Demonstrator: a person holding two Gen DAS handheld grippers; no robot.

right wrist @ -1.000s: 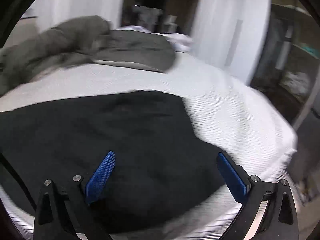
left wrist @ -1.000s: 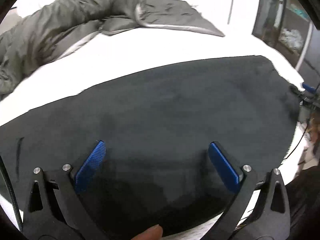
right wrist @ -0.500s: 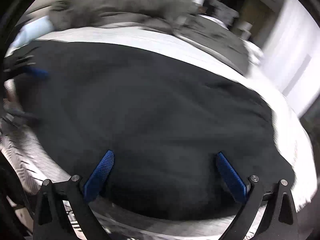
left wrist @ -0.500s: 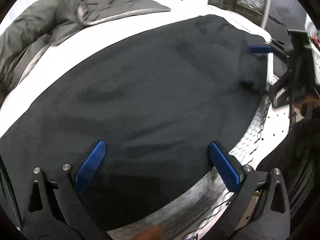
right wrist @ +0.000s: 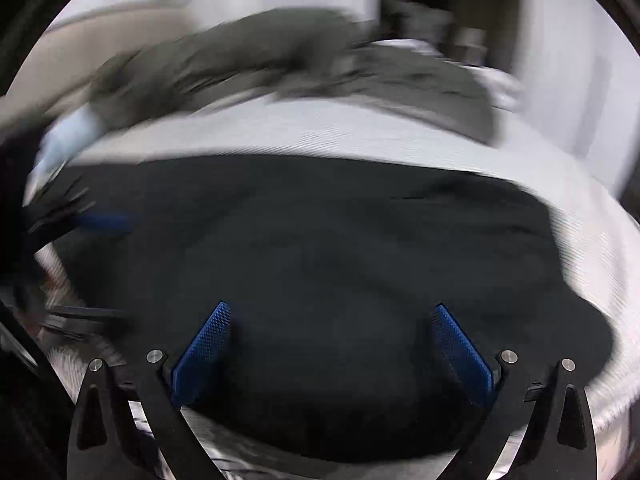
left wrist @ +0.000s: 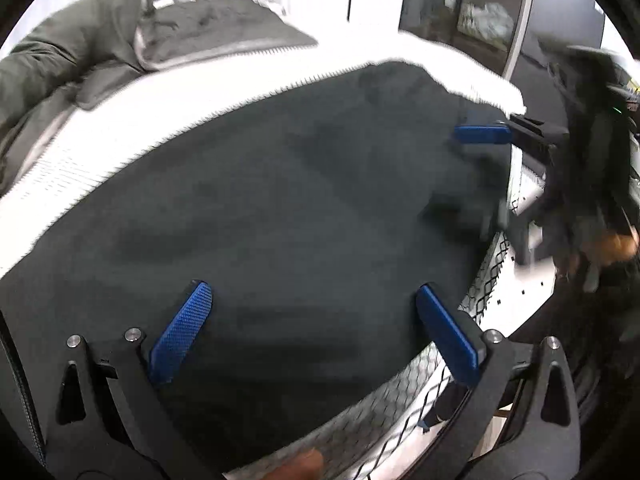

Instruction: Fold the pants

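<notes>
so, black pants [left wrist: 280,216] lie spread flat across the white bed [left wrist: 168,108], near edge close to the mattress side. left gripper [left wrist: 312,332] hovers over the near hem, jaws wide apart, nothing between them. right gripper [right wrist: 332,348] likewise splayed over the cloth, empty; in the left view its blue pads [left wrist: 482,135] sit at the far end of the garment. risks, as judged: right view is smeared, so a fast approach could pinch only the top layer or snag the sheet with it. uneven grabs at the two ends would skew the fold. grey duvet [left wrist: 80,56] bunched behind, well apart, little threat.
</notes>
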